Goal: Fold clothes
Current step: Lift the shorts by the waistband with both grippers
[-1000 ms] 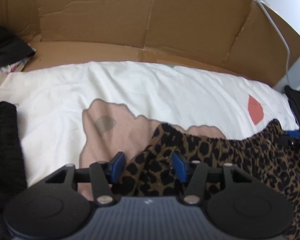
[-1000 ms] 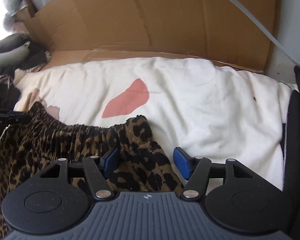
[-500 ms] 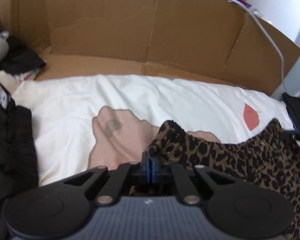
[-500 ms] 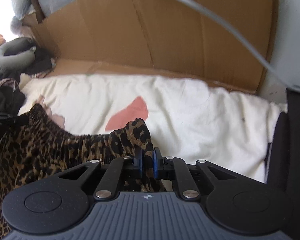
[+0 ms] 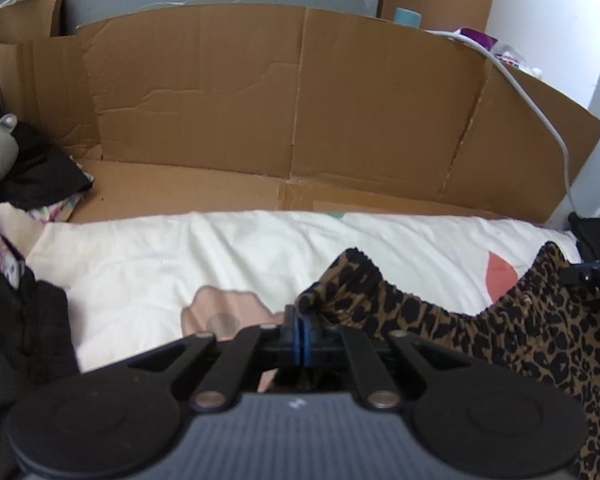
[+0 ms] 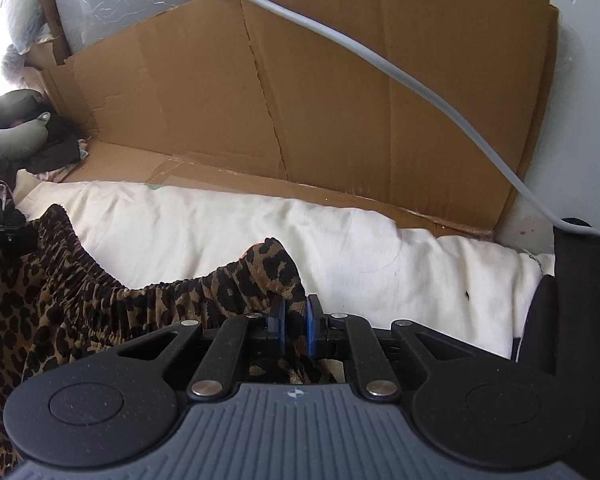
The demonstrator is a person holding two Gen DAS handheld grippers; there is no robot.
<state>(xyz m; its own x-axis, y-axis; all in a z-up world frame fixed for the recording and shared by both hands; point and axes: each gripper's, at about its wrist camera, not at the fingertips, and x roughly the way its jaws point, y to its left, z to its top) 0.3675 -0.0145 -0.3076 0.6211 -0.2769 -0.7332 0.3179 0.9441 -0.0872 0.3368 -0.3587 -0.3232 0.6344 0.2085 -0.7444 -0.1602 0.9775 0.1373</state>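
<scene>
Starting at your left, the dark clothes [image 5: 28,340] are heaped at the edge of the white sheet [image 5: 148,264], out of the way, so the middle stays free as a folding surface. The cardboard sheet [image 5: 300,92] stands behind the bed, probably to wall the work area off from the clutter beyond it.

Your left hand-held gripper [image 5: 300,334] has its blue pads pressed together on one corner of the gathered waistband of the leopard-print garment [image 5: 500,340]. The band sags between your two holds and the rest of the cloth hangs towards you, so the garment is partly off the sheet.

Your right hand-held gripper [image 6: 294,326] pinches the opposite waistband corner of that same garment [image 6: 80,312]; a bunched fold of fabric sits between its pads, which is why they stand slightly apart. Holding both corners lets the cloth hang open and square before you lay it down, I judge.

The grey cable [image 6: 380,64] crosses the cardboard at far right, clear of your hands.
</scene>
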